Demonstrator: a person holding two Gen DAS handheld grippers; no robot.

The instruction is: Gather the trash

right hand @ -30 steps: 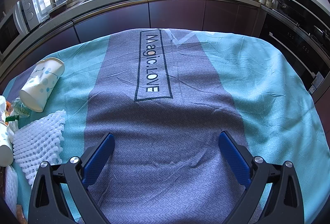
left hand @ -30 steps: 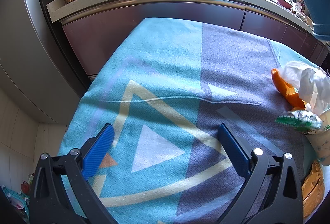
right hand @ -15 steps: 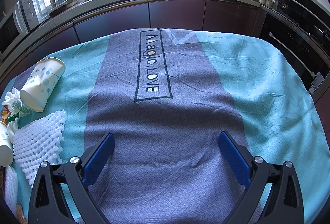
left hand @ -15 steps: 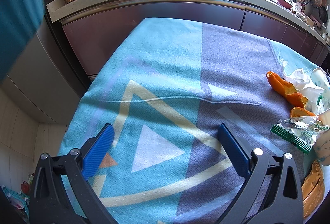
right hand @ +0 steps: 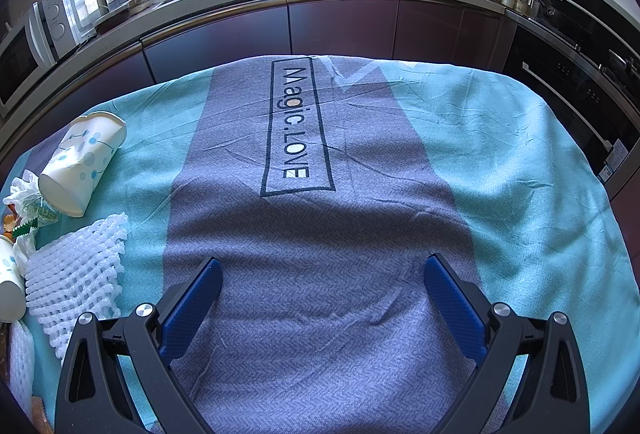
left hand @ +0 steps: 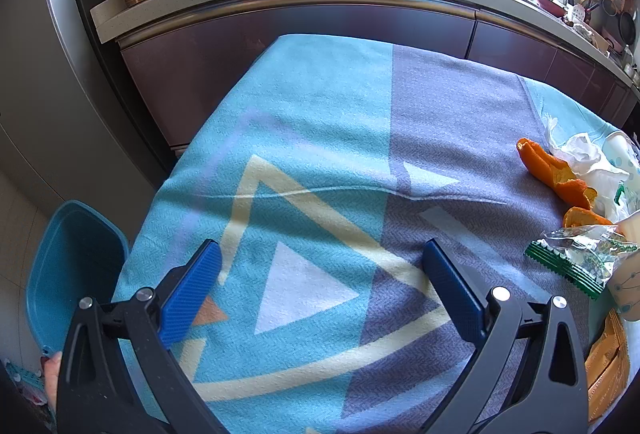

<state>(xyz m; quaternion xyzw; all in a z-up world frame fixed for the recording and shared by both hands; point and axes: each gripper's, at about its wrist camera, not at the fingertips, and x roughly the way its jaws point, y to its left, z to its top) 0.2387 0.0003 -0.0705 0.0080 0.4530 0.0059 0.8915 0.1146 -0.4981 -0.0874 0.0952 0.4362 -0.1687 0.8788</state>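
We are holding both the left gripper (left hand: 320,266) and right gripper (right hand: 322,284) spread empty, curled orange peel (left hand: 554,174) right of the left one, white foam net (right hand: 76,278) left of the right one.

Blue plastic bin (left hand: 68,274): base hidden behind left gripper frame.
Orange paper packet (left hand: 606,366): cut off by lens edge.
Second dotted paper cup (right hand: 10,286): only rim end visible at frame margin.
Green-edged foil wrapper (right hand: 30,216): print illegible.
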